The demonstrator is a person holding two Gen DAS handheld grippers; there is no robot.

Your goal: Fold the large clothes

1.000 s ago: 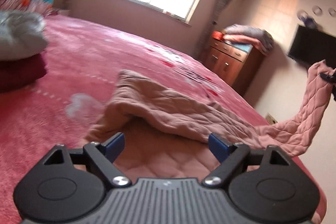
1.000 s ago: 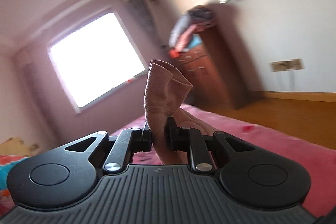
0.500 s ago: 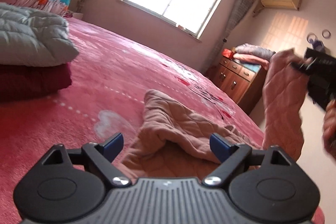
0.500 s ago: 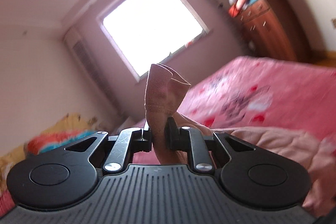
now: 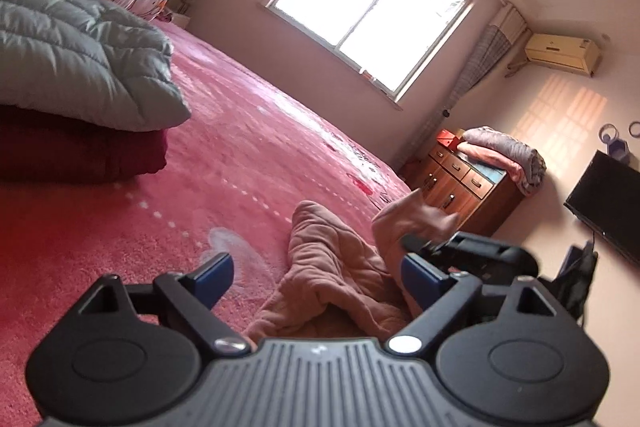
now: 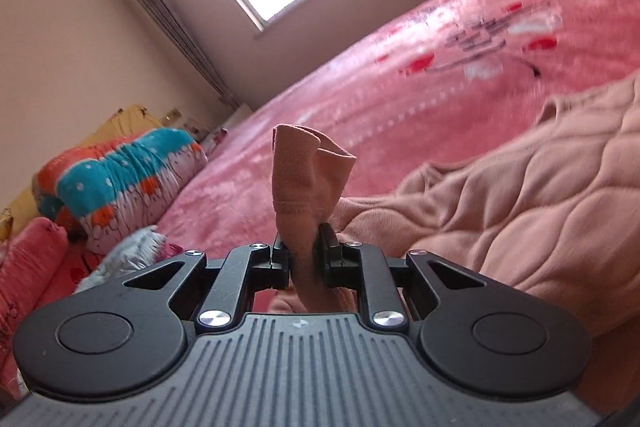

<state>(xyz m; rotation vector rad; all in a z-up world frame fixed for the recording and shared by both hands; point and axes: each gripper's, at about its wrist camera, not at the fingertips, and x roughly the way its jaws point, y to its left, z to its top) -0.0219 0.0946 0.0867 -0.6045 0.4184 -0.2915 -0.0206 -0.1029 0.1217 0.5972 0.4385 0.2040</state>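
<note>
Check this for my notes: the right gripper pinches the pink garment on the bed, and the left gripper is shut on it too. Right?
Not quite. The left gripper is open, its blue fingers spread above the garment and holding nothing, as the left wrist view shows. The right gripper does pinch the garment on the bed.

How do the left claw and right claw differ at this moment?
The left claw stands wide open and holds nothing; the right claw is shut on a bunched end of the pink garment. The left's pads are blue, the right's black. Both are over the pink bed.
</note>
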